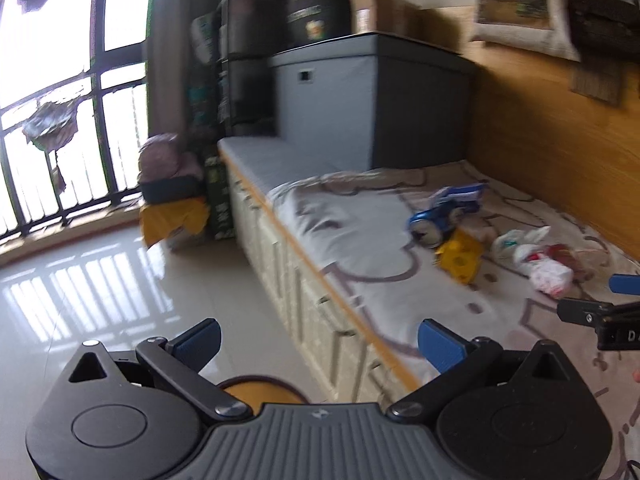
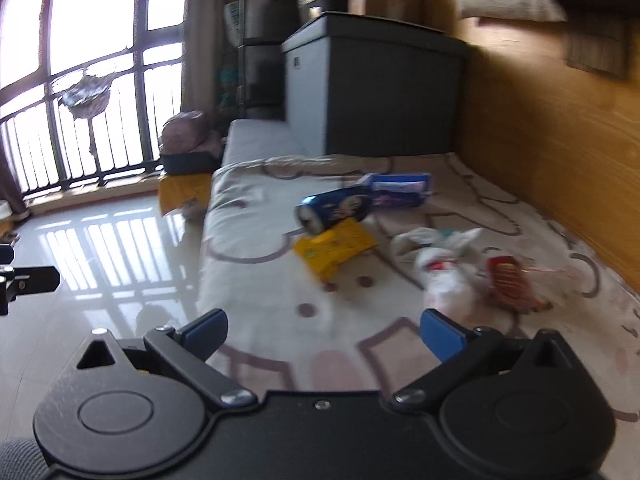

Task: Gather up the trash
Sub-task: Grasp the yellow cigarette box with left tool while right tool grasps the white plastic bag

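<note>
Trash lies on a patterned bed cover (image 2: 260,280): a blue can (image 2: 334,210) on its side, a yellow carton (image 2: 336,248), a blue and white packet (image 2: 400,190), a crumpled white plastic bag (image 2: 440,264) and a red wrapper (image 2: 510,282). The can (image 1: 430,226), carton (image 1: 460,260) and bag (image 1: 536,260) also show in the left wrist view. My right gripper (image 2: 324,332) is open and empty, short of the trash over the cover. My left gripper (image 1: 320,340) is open and empty over the bed's edge, left of the trash.
A grey storage box (image 2: 372,88) with cartons on top stands at the bed's far end. A wooden wall (image 2: 560,140) runs along the right. Shiny tiled floor (image 1: 120,280) lies left, with bags (image 1: 172,192) by the barred window (image 1: 60,120). A yellow round thing (image 1: 256,390) is under my left gripper.
</note>
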The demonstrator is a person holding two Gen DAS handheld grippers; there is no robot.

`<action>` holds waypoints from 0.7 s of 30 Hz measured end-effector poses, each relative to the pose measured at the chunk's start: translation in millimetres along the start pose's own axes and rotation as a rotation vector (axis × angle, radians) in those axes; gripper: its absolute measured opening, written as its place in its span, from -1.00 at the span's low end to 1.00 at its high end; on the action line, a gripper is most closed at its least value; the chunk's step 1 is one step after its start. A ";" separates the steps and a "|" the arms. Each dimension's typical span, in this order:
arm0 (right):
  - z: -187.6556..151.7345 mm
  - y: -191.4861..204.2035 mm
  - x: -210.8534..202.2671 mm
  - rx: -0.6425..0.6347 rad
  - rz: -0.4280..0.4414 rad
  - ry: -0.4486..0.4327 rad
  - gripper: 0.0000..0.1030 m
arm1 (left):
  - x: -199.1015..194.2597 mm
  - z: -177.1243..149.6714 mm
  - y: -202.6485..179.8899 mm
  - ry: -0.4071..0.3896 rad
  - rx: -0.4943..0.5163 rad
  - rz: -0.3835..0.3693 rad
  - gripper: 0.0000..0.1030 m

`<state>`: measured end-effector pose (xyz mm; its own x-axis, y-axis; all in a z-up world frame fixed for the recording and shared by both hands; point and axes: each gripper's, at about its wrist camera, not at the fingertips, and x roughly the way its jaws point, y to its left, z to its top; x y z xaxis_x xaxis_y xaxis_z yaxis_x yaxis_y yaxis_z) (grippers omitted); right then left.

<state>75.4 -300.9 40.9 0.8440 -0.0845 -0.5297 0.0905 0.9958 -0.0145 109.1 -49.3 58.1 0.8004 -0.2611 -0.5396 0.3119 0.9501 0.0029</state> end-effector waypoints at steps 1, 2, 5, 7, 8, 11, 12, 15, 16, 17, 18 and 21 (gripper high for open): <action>-0.1 -7.8 -0.2 0.016 -0.006 -0.004 1.00 | 2.2 1.8 -7.6 -0.006 0.008 -0.014 1.00; -0.6 -15.3 -0.5 0.030 -0.014 -0.008 1.00 | 4.9 3.5 -14.9 -0.009 0.016 -0.029 1.00; -3.0 -34.5 0.2 0.063 -0.045 -0.023 1.00 | 17.3 8.7 -39.2 -0.007 0.045 -0.068 1.00; -5.9 -48.1 1.2 0.086 -0.058 -0.024 1.00 | 27.4 10.9 -57.6 0.008 0.072 -0.105 1.00; -7.1 -55.5 3.0 0.101 -0.059 -0.020 1.00 | 32.6 11.7 -66.0 0.016 0.087 -0.124 1.00; -12.5 -75.9 7.7 0.148 -0.052 -0.014 1.00 | 48.5 12.3 -87.9 0.040 0.116 -0.181 1.00; -13.7 -81.0 10.1 0.163 -0.053 -0.009 1.00 | 53.4 12.3 -94.8 0.043 0.125 -0.192 1.00; -19.0 -98.9 14.8 0.210 -0.056 0.005 1.00 | 69.9 12.3 -112.4 0.052 0.150 -0.221 1.00; -20.7 -104.5 16.2 0.223 -0.056 0.004 1.00 | 76.2 12.4 -118.0 0.057 0.155 -0.237 1.00; -22.3 -110.0 17.9 0.238 -0.055 0.004 1.00 | 81.9 12.2 -122.9 0.062 0.159 -0.248 1.00; -23.9 -115.4 19.7 0.256 -0.055 0.007 1.00 | 87.6 11.8 -127.3 0.067 0.163 -0.254 1.00; -26.8 -129.4 24.9 0.312 -0.047 0.009 0.98 | 106.2 12.3 -141.0 0.076 0.189 -0.262 1.00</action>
<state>70.6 -430.9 6.9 0.8305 -0.1286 -0.5419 0.2883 0.9317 0.2208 156.4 -213.1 10.7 0.6422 -0.4717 -0.6042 0.5969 0.8023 0.0081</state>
